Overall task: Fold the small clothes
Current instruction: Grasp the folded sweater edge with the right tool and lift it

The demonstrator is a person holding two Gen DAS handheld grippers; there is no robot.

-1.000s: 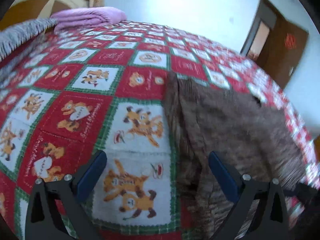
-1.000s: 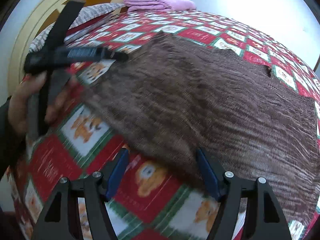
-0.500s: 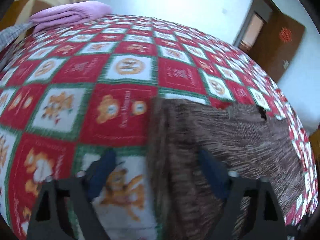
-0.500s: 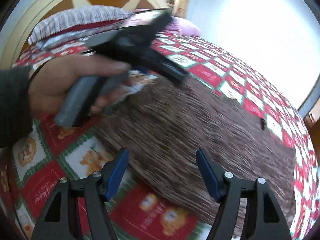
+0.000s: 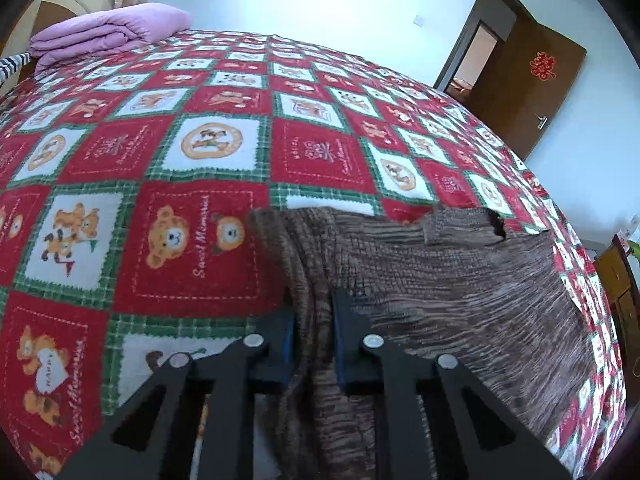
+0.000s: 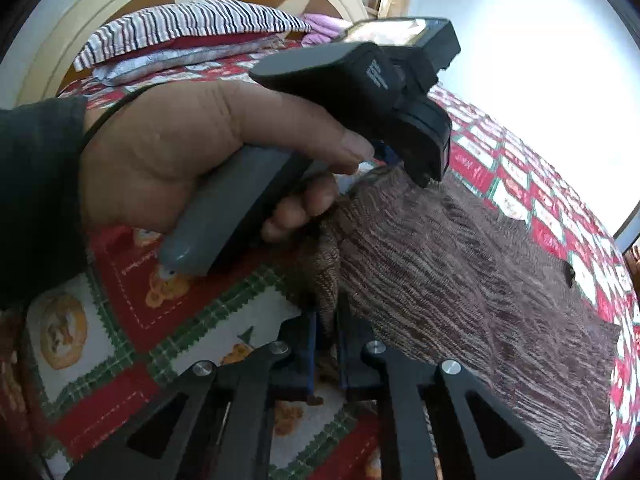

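Observation:
A brown knitted garment (image 5: 460,292) lies spread on the red, white and green patchwork bedspread (image 5: 192,160). My left gripper (image 5: 312,320) is shut on the garment's left edge, with a ridge of knit bunched between its fingers. In the right wrist view the garment (image 6: 460,264) stretches to the right, and my right gripper (image 6: 326,332) is shut on its near edge. The left gripper's body and the hand holding it (image 6: 224,148) show just beyond, above the same edge.
A folded purple blanket (image 5: 108,36) lies at the head of the bed. Striped pillows (image 6: 188,32) rest against the round headboard (image 6: 52,40). A brown door (image 5: 524,80) stands open in the far wall on the right.
Both grippers were open a second ago and have closed on the garment's edge. The left gripper moved in along the edge, close beside the right one.

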